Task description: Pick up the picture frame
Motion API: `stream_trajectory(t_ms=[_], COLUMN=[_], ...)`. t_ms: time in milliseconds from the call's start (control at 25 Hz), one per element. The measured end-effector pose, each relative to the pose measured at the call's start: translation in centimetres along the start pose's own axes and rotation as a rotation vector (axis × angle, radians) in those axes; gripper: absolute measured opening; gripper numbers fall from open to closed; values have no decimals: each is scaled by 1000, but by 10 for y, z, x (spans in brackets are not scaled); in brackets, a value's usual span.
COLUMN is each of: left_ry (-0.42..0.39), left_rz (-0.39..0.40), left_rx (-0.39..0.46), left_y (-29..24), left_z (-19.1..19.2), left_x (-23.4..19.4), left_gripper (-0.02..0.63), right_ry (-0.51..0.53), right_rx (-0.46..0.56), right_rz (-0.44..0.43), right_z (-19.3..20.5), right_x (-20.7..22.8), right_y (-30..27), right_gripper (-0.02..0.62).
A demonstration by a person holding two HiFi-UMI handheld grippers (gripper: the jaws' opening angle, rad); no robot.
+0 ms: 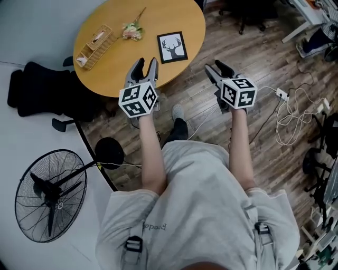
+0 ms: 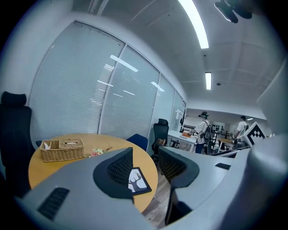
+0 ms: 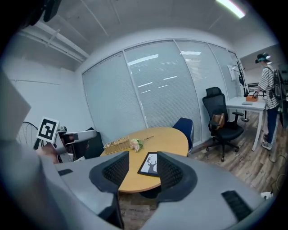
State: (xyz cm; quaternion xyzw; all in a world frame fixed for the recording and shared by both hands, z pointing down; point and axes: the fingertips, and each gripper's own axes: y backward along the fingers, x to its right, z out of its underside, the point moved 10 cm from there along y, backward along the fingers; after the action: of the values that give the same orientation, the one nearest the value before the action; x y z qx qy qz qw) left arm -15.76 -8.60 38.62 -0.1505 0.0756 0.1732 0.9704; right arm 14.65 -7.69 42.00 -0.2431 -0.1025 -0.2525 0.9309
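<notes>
The person wears a light grey short-sleeved T-shirt [image 1: 200, 205] with small print low on the front. Black strap buckles [image 1: 133, 246] sit at either side of it, above dark trousers [image 1: 178, 132] and a pale shoe [image 1: 178, 112]. The left gripper [image 1: 146, 64] and right gripper [image 1: 215, 67] have grey moulded jaw shells lined with black ribbed pads [image 2: 118, 167]. Each carries a white cube [image 1: 138, 99] printed with black square markers.

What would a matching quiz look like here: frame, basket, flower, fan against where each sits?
Things:
1 frame
2 basket
3 flower
4 fan

Places, head view:
a on the floor
b left end of the table
c between the other two table items
d flat on the table's right part

Pairs: 1-d, 2-b, 3-c, 4-a
</notes>
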Motion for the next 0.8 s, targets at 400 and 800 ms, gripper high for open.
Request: stream_trajectory(t_ms=[400,800], left_ry=[62,102], left_rz=[19,52], left_rx=[-15,-3], left_y=[-80,-122], left_z=[-26,-35], left_x=[-82,-129], left_gripper=[192,192], right_ry=[-48,-60], right_rx=[-41,-68], right_rz=[9,19], right_z=[-35,-50], right_x=[6,3], right_y=[-102,-160], right_gripper=[195,195])
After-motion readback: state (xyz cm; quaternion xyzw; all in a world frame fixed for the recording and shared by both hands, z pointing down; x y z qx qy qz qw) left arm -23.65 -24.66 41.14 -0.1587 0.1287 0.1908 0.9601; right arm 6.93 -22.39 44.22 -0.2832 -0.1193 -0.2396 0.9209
